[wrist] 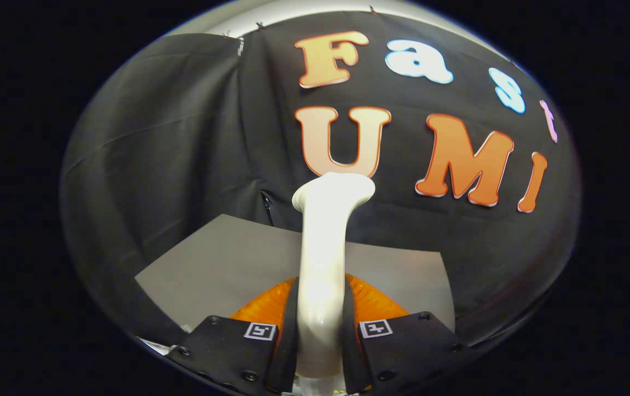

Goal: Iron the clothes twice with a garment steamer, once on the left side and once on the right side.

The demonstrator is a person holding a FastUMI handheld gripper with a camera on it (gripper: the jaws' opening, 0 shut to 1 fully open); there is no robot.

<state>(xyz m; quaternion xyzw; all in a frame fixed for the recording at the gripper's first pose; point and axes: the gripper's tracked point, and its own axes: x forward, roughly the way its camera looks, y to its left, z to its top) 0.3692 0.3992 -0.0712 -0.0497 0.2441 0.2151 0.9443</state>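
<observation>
A: The gripper [320, 335]?
B: Both fingers clamped on the glossy white plastic garment steamer [323, 258], which rises between them.
A: And beyond?
B: Its flared head stands ahead, over a grey tabletop [221, 258]

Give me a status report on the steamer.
Gripper shut on steamer. Steamer head up, facing booth wall. Grey table ahead. Nothing in the way.

The gripper-mounted fisheye camera looked forward along both fingers [260, 341], close behind the clamped steamer [323, 258], facing the booth wall [172, 137].
</observation>
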